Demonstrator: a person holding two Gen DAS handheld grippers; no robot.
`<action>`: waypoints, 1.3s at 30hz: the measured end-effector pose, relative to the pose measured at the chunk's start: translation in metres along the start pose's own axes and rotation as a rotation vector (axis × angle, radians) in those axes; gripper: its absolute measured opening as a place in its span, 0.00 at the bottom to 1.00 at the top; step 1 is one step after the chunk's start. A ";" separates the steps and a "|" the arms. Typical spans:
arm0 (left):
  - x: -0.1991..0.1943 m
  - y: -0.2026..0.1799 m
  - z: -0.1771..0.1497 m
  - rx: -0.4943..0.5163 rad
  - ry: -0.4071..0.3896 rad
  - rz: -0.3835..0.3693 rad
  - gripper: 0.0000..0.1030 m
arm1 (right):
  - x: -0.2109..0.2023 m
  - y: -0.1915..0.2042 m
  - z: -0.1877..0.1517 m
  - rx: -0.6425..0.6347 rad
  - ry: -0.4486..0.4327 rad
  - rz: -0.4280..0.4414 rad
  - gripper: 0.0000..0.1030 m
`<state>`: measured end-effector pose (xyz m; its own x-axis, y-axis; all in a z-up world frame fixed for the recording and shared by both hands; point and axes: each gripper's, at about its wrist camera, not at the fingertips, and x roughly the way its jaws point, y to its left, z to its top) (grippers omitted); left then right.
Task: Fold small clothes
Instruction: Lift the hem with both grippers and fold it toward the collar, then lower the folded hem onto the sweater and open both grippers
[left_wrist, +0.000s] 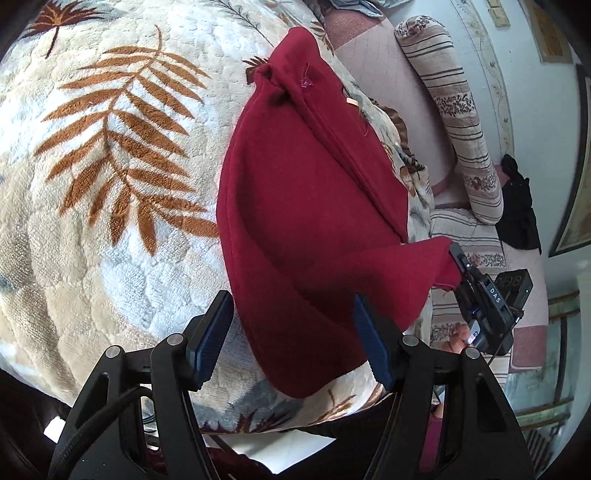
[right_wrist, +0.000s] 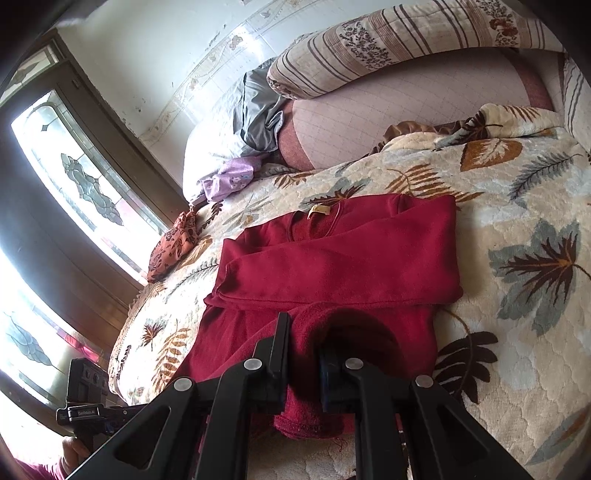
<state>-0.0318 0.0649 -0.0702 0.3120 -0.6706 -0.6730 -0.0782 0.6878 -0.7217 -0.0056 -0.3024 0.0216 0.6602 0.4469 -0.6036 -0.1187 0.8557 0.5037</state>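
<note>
Right gripper (right_wrist: 303, 369) pinching fuzzy red fleece garment (right_wrist: 332, 266) hem.

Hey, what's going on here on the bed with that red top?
A person holding a gripper in each hand is folding a dark red sweater on a leaf-patterned blanket. The sleeves are already folded across the body. The right gripper is clamped on the sweater's bottom hem, lifting that corner. The left gripper is open over the other hem edge, holding nothing.
</note>
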 end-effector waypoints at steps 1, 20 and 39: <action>0.003 0.001 0.000 -0.003 0.003 0.002 0.64 | 0.000 -0.001 0.000 0.003 -0.001 0.001 0.11; 0.020 -0.055 -0.011 0.316 0.037 0.084 0.10 | 0.000 -0.009 -0.004 0.018 -0.005 -0.004 0.11; 0.035 -0.109 0.179 0.405 -0.261 0.186 0.09 | 0.028 -0.024 0.088 0.037 -0.144 -0.093 0.11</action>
<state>0.1576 0.0161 0.0135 0.5573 -0.4705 -0.6842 0.2016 0.8760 -0.4382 0.0813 -0.3333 0.0473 0.7665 0.3224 -0.5555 -0.0265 0.8800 0.4742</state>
